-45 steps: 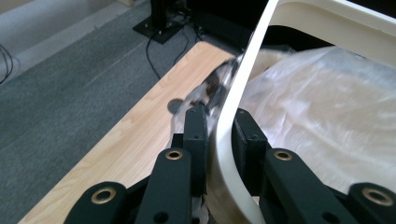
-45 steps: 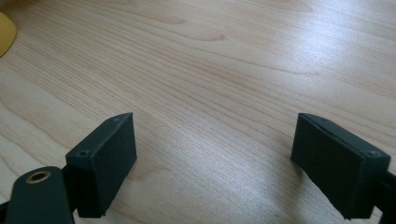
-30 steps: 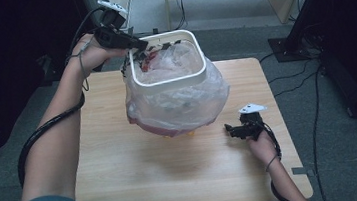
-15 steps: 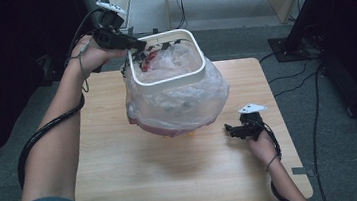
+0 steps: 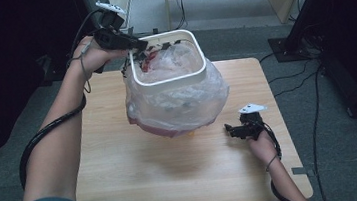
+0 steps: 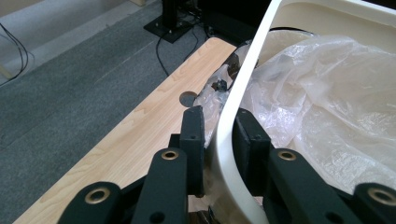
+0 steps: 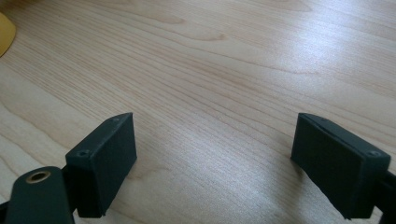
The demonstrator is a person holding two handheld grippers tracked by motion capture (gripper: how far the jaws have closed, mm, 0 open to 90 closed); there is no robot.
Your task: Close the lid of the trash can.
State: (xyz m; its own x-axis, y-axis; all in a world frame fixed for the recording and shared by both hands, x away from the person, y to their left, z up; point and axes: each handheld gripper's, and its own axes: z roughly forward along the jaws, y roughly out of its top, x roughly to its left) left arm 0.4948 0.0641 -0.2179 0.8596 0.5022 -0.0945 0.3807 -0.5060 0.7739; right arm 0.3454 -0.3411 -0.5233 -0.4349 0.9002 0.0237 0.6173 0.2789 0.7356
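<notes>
While standing upper centre on the table (image 5: pixel 123 166), probably handling as a light, stiff white bin (image 5: pixel 170 83) draped in slippery bag liner (image 5: pixel 177 108); being clamped at its firm rim by the left gripper (image 5: pixel 138 44), with right gripper (image 5: pixel 230 129) idling agape lower right.

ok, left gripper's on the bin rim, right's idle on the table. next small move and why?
Probably lift the white rim slightly with the left gripper: its jaws clamp the rim, the plastic bag is tucked under it, and the right gripper rests open, apart from both.

Bin's (image 5: pixel 170 81) body hidden under plastic bag (image 5: pixel 177 105)
</notes>
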